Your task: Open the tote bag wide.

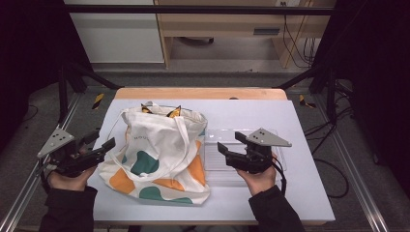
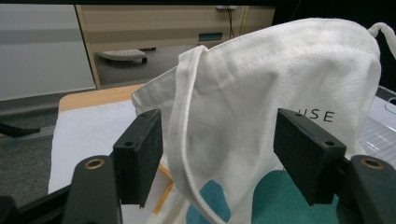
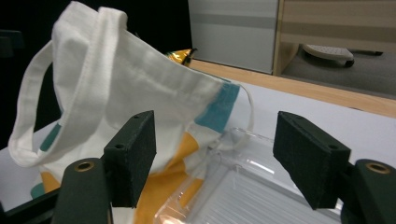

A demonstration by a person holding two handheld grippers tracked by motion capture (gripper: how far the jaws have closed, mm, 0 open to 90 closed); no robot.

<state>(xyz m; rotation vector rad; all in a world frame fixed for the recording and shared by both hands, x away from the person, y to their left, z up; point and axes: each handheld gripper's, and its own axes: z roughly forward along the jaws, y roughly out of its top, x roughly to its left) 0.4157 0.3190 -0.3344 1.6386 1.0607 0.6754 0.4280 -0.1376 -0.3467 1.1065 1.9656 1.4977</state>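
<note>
A white cloth tote bag point(image 1: 159, 154) with teal and orange patches stands slumped on the white table top point(image 1: 290, 121), its mouth toward the far side and gold packets point(image 1: 171, 112) sticking out. My left gripper point(image 1: 104, 140) hovers at the bag's left side, open, jaws apart with nothing pressed between them. In the left gripper view the bag point(image 2: 289, 84) and a strap point(image 2: 180, 121) lie just beyond the open jaws. My right gripper point(image 1: 231, 141) is open over a clear plastic tray point(image 1: 215, 166) right of the bag. The right gripper view shows the bag point(image 3: 116, 84) and the tray point(image 3: 243, 186) ahead.
A wooden strip point(image 1: 198, 93) edges the table's far side. Metal rails point(image 1: 19, 198) run along both sides, with cables point(image 1: 338, 169) on the floor at right. Behind stand a wooden desk point(image 1: 227, 29) and a white cabinet point(image 1: 116, 34).
</note>
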